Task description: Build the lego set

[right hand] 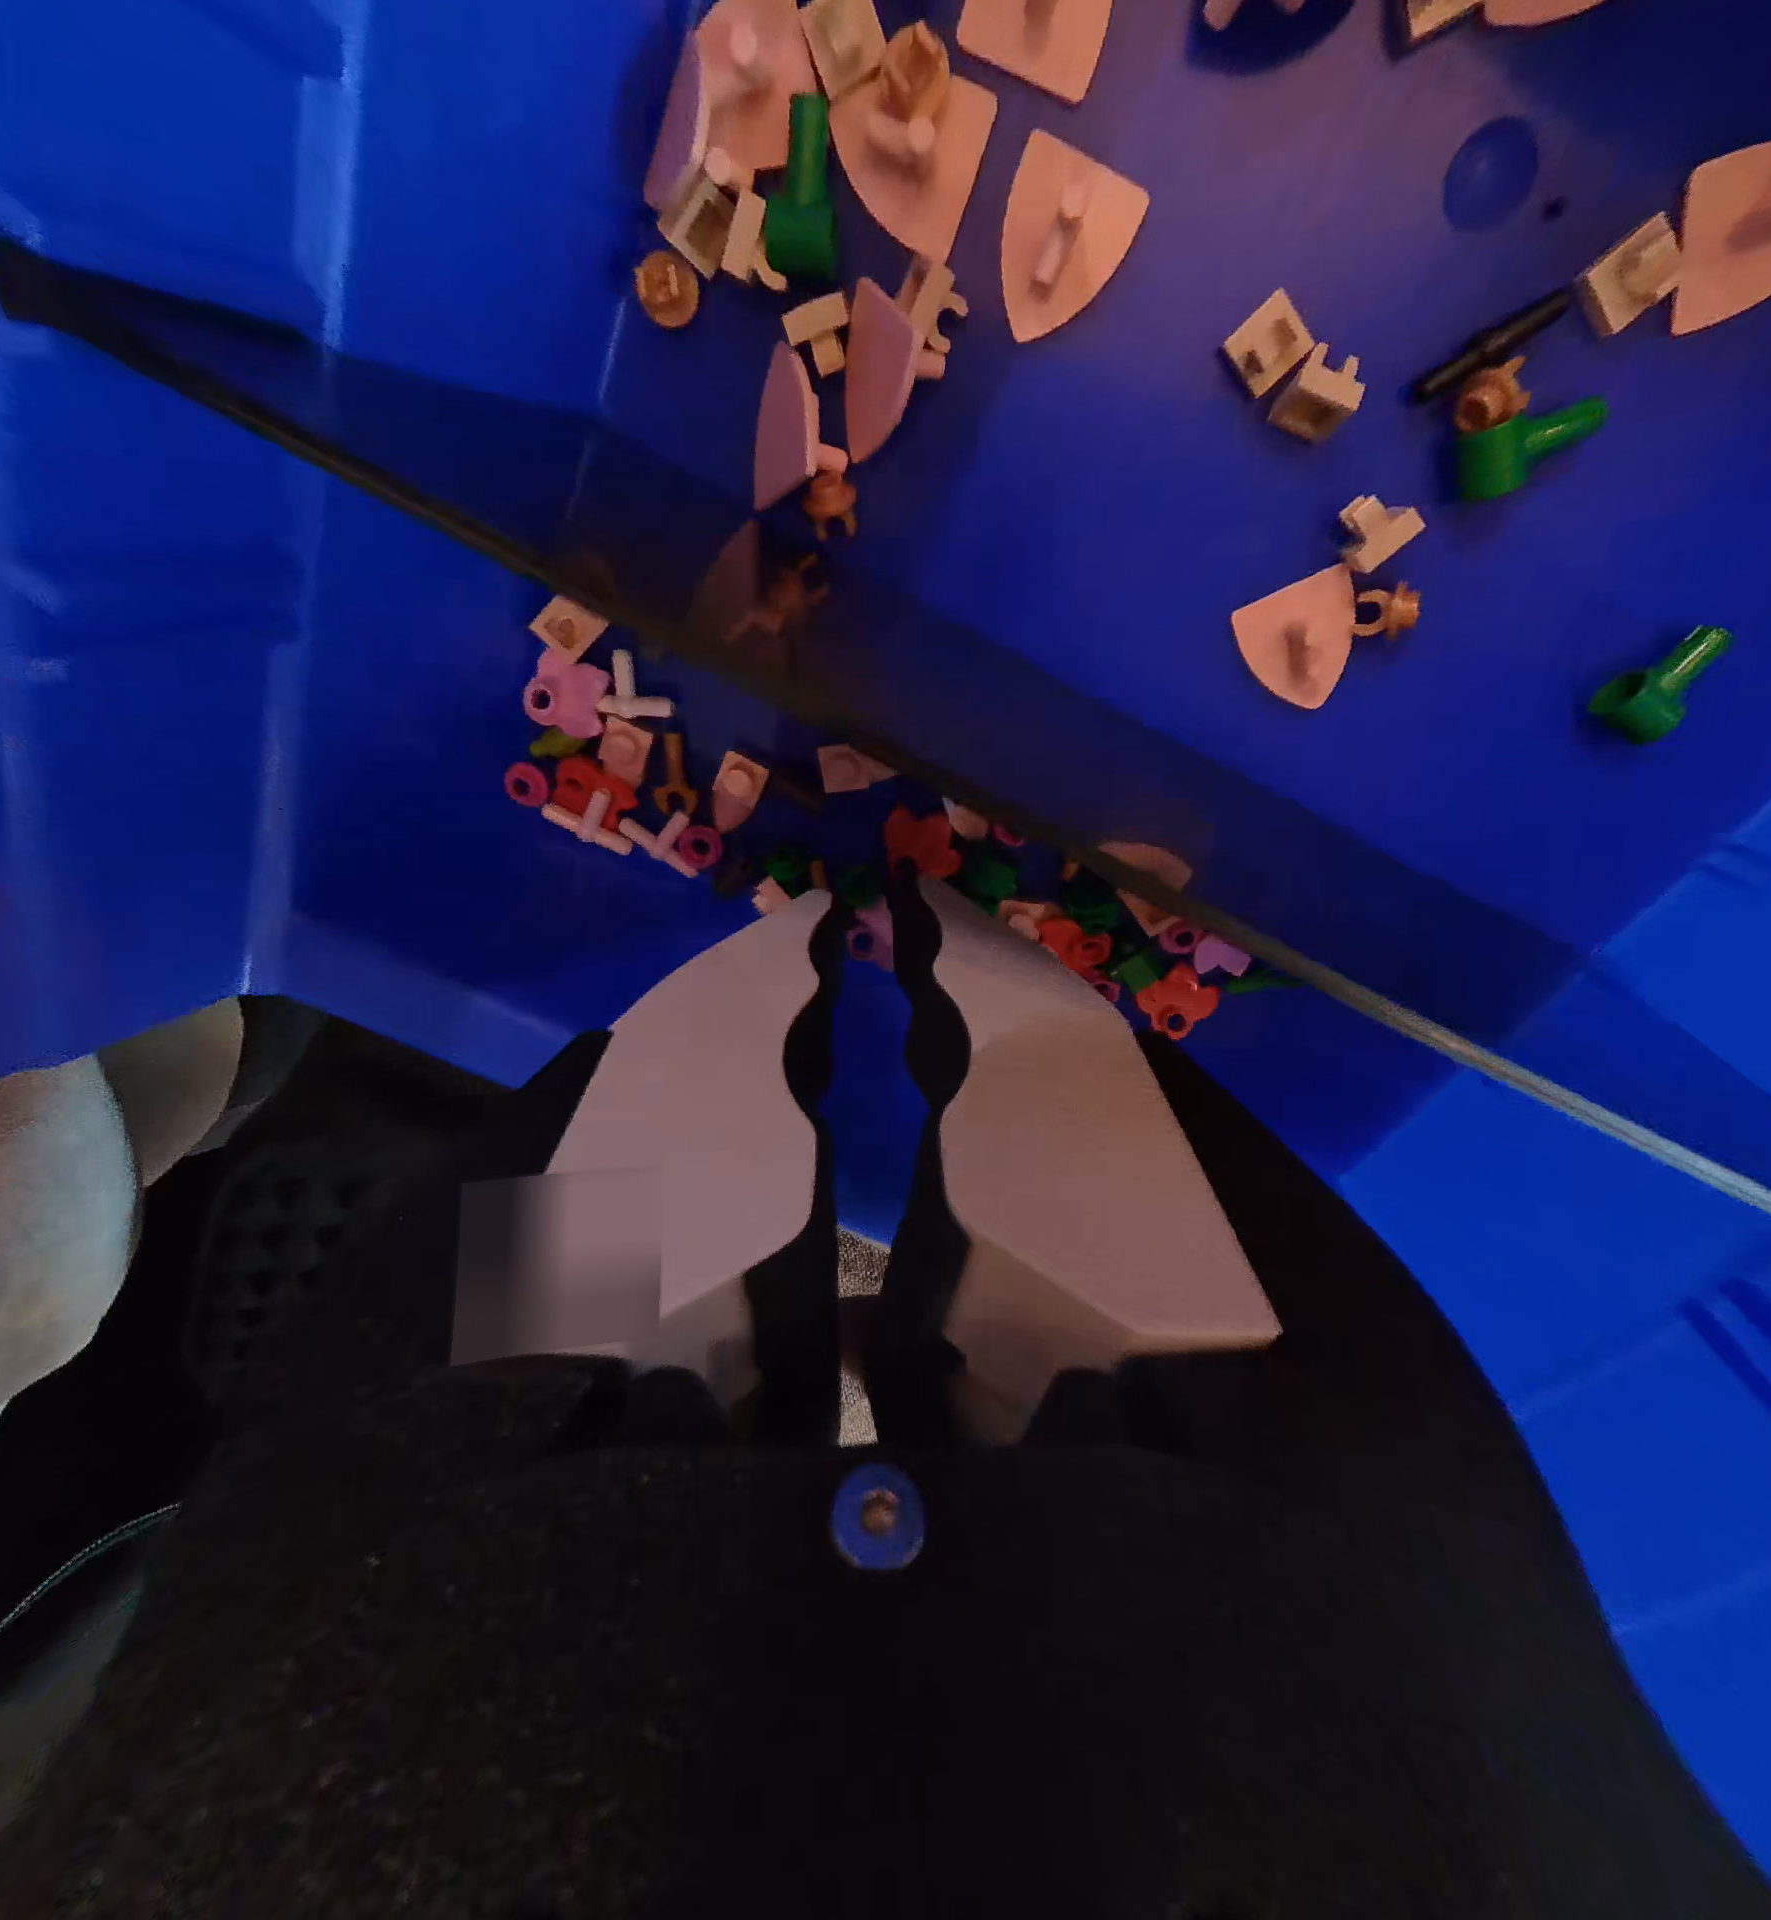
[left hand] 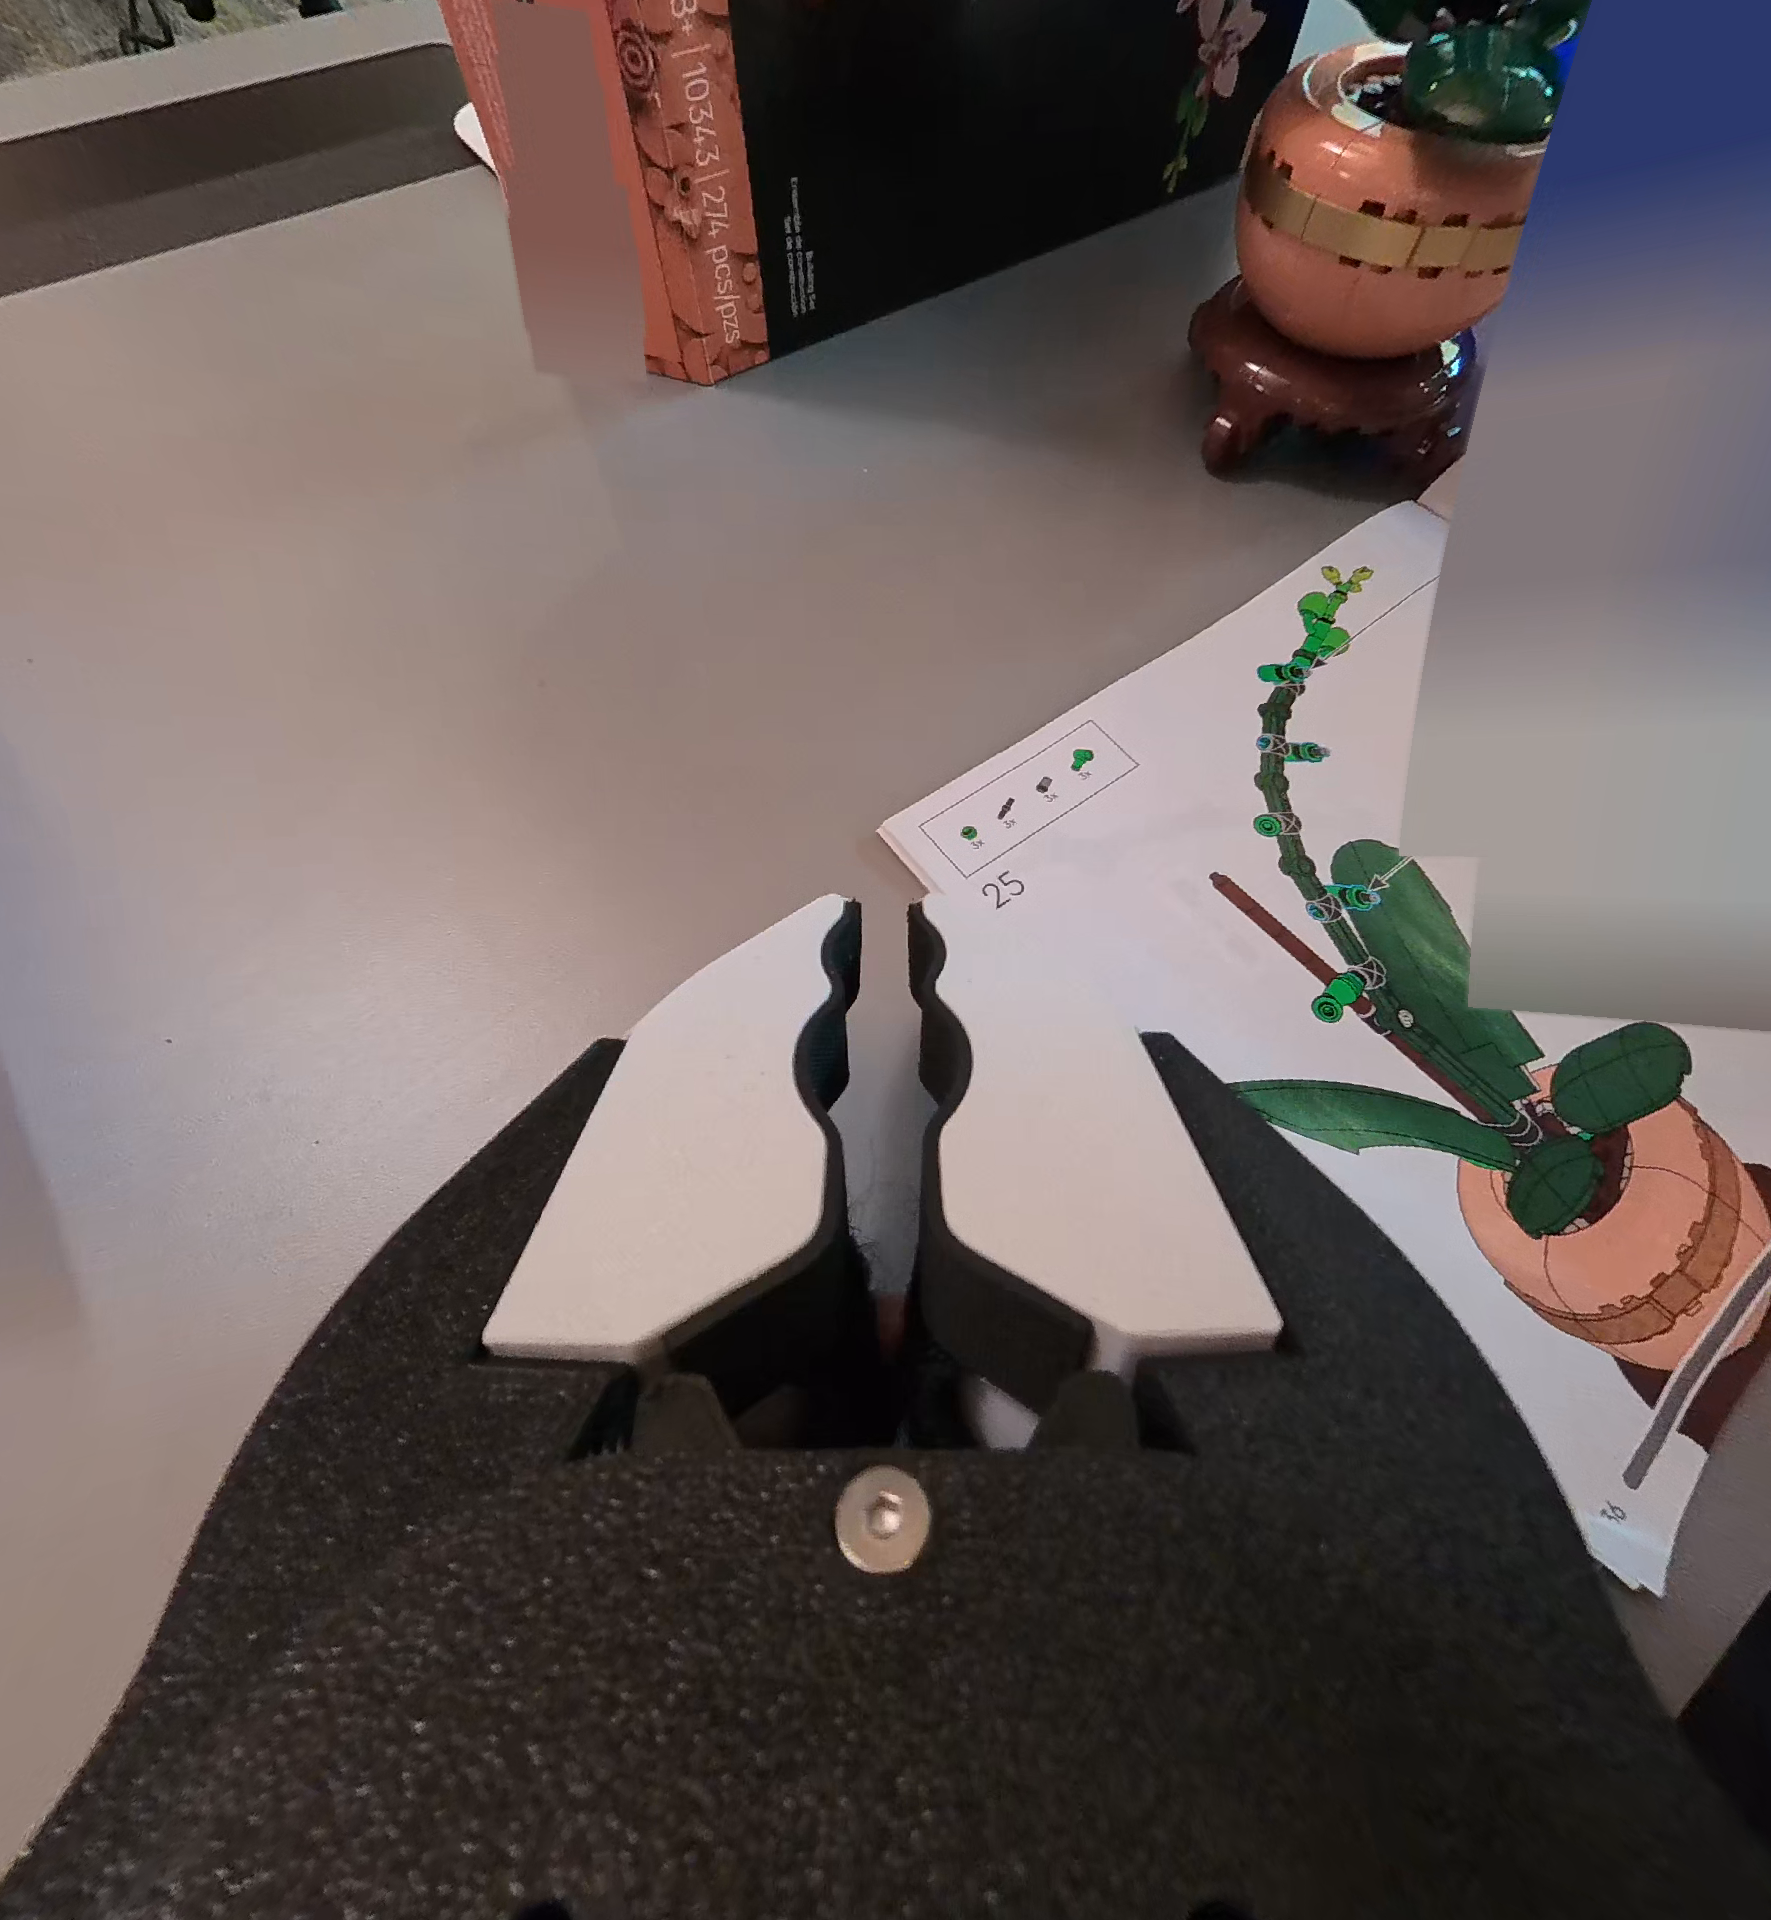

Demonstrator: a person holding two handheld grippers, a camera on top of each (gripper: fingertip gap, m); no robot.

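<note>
Right tool [right hand: 876, 899] noses into the blue bin [right hand: 237, 520], jaws slightly parted over a lilac flower piece [right hand: 873, 935] at its tips, gripping nothing plainly, while the left tool [left hand: 883, 914], nearly closed and empty, hovers beside the booklet [left hand: 1120, 987].

The left wrist view looks low along its claw [left hand: 883, 914] over the bench [left hand: 361, 644]; the right wrist view peers steeply, close, into a blue bin [right hand: 185, 623]. They share nothing.
</note>
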